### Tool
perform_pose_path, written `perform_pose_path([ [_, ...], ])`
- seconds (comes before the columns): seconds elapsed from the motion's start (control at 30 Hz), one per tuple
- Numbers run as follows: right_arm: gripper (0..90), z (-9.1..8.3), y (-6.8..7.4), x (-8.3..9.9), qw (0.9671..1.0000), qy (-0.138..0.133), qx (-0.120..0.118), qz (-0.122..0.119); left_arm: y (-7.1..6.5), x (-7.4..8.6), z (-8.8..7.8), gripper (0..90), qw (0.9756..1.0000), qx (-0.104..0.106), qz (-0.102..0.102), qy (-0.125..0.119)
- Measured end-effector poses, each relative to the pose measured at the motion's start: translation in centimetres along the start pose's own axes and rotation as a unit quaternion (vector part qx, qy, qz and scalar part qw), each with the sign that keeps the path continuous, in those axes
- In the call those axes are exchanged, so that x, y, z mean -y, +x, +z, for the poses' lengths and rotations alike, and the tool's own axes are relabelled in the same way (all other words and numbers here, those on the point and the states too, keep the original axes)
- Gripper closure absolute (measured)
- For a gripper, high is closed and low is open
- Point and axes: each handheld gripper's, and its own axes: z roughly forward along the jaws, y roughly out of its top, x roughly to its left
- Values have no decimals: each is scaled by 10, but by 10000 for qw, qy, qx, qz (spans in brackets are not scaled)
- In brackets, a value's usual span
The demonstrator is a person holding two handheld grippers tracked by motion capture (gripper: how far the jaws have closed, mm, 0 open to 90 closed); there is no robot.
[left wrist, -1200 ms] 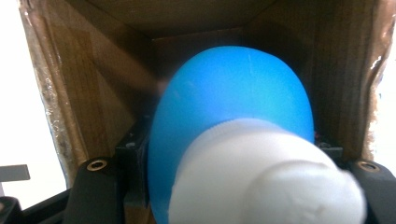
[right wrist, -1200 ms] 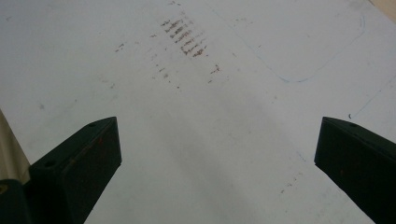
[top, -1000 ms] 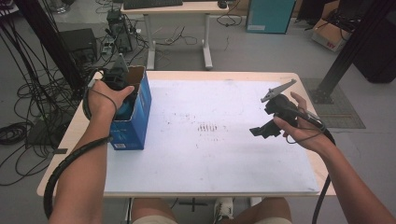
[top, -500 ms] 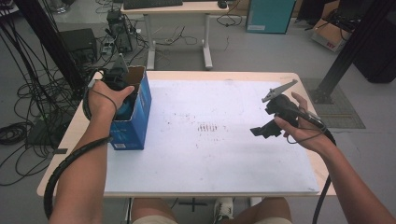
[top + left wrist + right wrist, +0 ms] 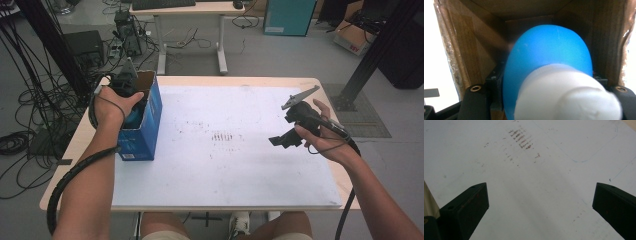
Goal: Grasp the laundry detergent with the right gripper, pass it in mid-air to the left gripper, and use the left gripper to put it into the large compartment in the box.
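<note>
The left tongs (image 5: 131, 102) reach down into an open blue cardboard box (image 5: 145, 125) that stands at the left edge of the tabletop (image 5: 240, 170), toward its far side. They are clenched on a blue bottle (image 5: 549, 57) with a white cap (image 5: 566, 95). In the left gripper view the bottle sits between the black jaws, inside the box's brown walls: its body is a smooth, rounded, bright blue shape with a matte sheen, and the cap, closest to the camera, is a blurred white cylinder with a ribbed look. From the high view only a sliver of the blue body (image 5: 134, 117) shows under the hand, within the box's open top.

The right tongs (image 5: 282, 140) hover over the right part of the white tabletop, released, with the jaws spread wide and nothing between them. Below them in the right gripper view lies a patch of brown smudges (image 5: 520, 136) on the white surface.
</note>
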Motion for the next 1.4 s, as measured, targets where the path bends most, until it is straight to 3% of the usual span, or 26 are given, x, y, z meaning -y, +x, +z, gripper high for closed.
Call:
perform_pose_path([
  [1.03,4,-2,-2,2,10000,-11,16,55,0,-1,0,348,10000,-29,27,31],
  [1.4,4,-2,-3,4,10000,-44,33,53,-2,1,-5,305,9998,-180,99,11],
])
